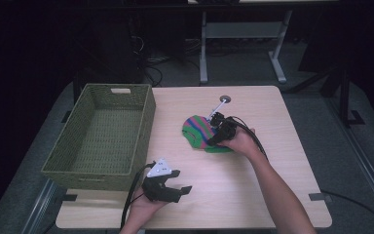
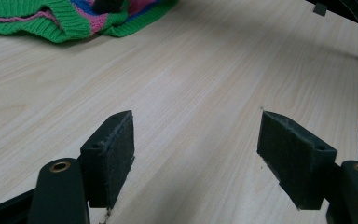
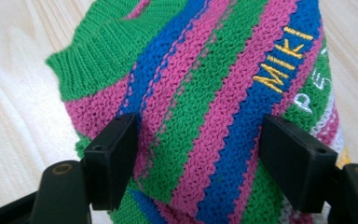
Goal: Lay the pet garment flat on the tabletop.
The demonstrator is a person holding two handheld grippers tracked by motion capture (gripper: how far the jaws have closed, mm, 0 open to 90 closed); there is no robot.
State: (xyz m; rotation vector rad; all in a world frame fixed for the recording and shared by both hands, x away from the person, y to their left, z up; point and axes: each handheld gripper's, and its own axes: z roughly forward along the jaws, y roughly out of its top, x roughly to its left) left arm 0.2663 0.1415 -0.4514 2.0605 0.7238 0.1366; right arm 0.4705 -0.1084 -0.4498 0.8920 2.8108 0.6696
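A knitted garment (image 1: 198,131) striped green, pink and blue lies on the table's middle. In the right gripper view the knit (image 3: 205,88) carries yellow and white lettering and bulges up between the jaws. My right gripper (image 1: 217,127) is open, its jaws straddling the fabric without pinching it (image 3: 198,161). My left gripper (image 1: 177,187) hovers open near the front edge, right of the basket; bare wood lies between its jaws (image 2: 196,158). The garment's edge (image 2: 65,23) shows at the top left of the left gripper view.
An olive woven basket (image 1: 146,117) stands on the table's left side. A round cable hole (image 1: 225,99) sits near the far edge, with a white stick (image 1: 217,107) beside it. Bare tabletop (image 1: 272,185) stretches to the front right. Desk legs stand behind.
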